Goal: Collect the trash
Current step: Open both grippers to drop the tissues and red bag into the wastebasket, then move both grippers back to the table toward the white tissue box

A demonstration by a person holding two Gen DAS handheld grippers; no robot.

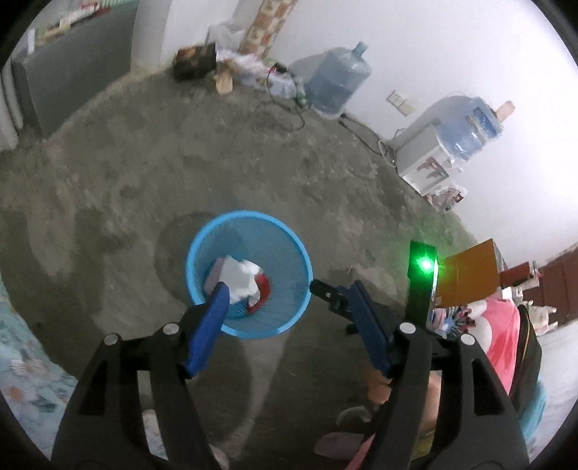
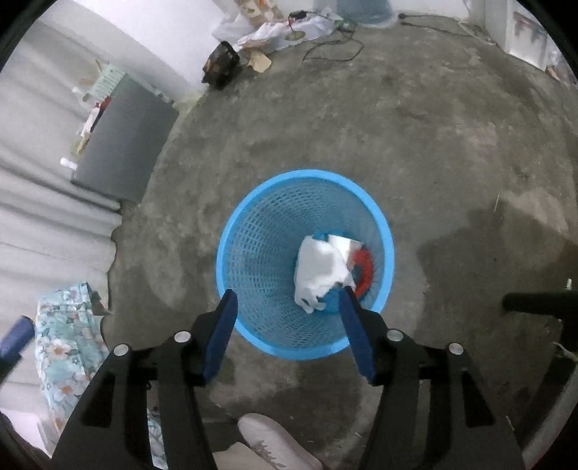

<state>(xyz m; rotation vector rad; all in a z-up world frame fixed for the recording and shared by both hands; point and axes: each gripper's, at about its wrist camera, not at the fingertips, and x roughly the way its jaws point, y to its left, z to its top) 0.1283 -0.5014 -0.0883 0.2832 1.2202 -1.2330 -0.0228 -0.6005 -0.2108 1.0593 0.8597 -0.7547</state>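
A blue mesh waste basket (image 1: 289,246) stands on the concrete floor; in the right wrist view its rim (image 2: 238,231) lies just ahead of the fingers. Inside lie crumpled white paper (image 2: 321,267) and a red-and-white wrapper (image 2: 363,267); both also show in the left wrist view, the paper (image 1: 238,276) and the wrapper (image 1: 262,287). My left gripper (image 1: 289,293) is open and empty above the basket's near rim. My right gripper (image 2: 287,296) is open and empty over the basket. The right gripper's body with a green light (image 1: 422,267) shows in the left wrist view.
Water jugs (image 1: 339,81) and a dispenser (image 1: 426,159) stand by the far wall with cables (image 1: 289,115) and loose clutter (image 2: 274,32). A grey cabinet (image 2: 123,144) is at left. Floral fabric (image 2: 68,340) and a shoe (image 2: 274,444) lie near me.
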